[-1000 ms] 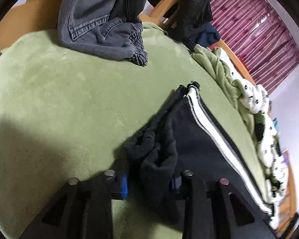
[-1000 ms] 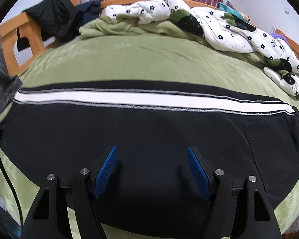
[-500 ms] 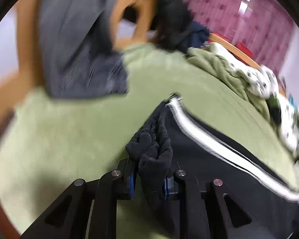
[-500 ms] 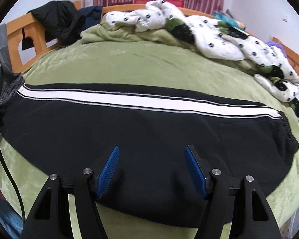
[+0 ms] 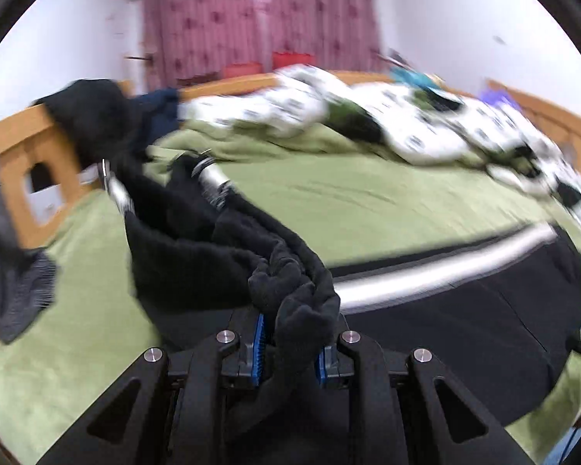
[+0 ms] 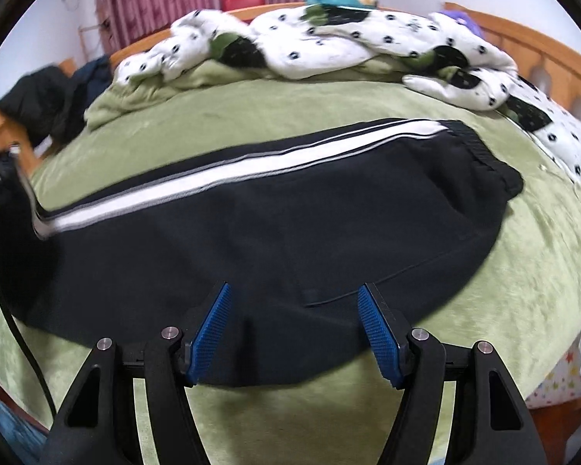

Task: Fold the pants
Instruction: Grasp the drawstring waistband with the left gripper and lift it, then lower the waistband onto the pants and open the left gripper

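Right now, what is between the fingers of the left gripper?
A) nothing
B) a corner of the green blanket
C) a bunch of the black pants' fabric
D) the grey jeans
C: in the left wrist view the left gripper is shut on a bunch of the black pants, lifted off the green blanket.

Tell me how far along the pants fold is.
Done: the black pants lie flat, legs stacked, on the green bedspread. In hand: the left gripper is shut on the bunched cuff end, lifted off the bed; its jaws have just been closing. The right gripper hovers open above the seat. Left: carrying the cuff to the waistband and finishing.
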`<state>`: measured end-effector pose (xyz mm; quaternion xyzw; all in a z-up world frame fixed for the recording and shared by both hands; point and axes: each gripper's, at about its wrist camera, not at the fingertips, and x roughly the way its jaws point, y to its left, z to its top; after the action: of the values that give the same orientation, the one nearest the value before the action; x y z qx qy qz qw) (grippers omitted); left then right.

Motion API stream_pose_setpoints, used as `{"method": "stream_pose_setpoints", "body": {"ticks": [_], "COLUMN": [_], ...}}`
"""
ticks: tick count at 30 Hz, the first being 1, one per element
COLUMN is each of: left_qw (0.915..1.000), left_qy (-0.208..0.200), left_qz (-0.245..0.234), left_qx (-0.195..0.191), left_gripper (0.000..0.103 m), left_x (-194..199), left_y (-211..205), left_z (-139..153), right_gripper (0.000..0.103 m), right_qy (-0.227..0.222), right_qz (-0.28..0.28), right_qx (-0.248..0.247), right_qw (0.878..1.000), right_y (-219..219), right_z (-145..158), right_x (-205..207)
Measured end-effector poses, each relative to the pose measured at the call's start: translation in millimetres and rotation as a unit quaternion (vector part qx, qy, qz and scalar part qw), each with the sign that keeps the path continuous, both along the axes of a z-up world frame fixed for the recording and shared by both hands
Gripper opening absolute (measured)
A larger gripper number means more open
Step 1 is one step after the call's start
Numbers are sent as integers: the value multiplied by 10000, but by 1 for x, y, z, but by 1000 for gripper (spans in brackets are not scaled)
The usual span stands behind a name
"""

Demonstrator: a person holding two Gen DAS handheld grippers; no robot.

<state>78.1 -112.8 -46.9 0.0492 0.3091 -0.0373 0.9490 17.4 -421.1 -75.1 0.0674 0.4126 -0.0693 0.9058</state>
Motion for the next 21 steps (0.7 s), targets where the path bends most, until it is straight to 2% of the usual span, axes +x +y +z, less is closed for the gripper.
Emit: {"method": "stream_pose_setpoints", "body": {"ticks": [3,6,7,10,13,14,15,16,17,18,21], "left_qw": [9985,9930,9926,9939,9850,9819,9808,9811,9828,9849,9912], "left_qy": [356,928,989,825,1115,1223,1217,1128,1005,910,677], "left_qz": [-395,-699,-681,-728,-1223,-1334,-1403,-1446,-1423,-1351,-973], "left_qx": [-93,-193,-170,-41,-494,-557,-596,-624,-614,-591,-584], "left_gripper": [18,18,18,19,38,49,52,52,57,62,67], "left_x": [-4,-8,-10,-24,-31,-36,-43,-53,-62,-68,-81], "left_y": [-50,-85,-89,-92,-76,-68,-57,-46,-32,-20,30], "left_z": [-36,-77,-84,-90,-81,-77,-73,-68,-62,-57,-43], "right_gripper": [67,67,67,67,67,67,67,67,67,67,67], "right_qy": [-210,-354,-353,-298,-253,-243,-235,-233,-231,-217,-141], "right_qz": [-75,-170,-192,-219,-183,-140,-70,7,62,201,536], "right_qx": [-28,-67,-26,114,186,223,274,334,376,475,687], "right_qw": [9997,9992,9992,9992,9993,9994,9993,9992,9990,9984,9961], "right_y": [-7,-12,-14,-17,-12,-7,-1,7,13,24,54], "right_z": [12,19,20,17,15,14,14,12,12,10,3], "right_x": [-6,-11,-11,-9,-4,-2,0,2,3,9,19]}}
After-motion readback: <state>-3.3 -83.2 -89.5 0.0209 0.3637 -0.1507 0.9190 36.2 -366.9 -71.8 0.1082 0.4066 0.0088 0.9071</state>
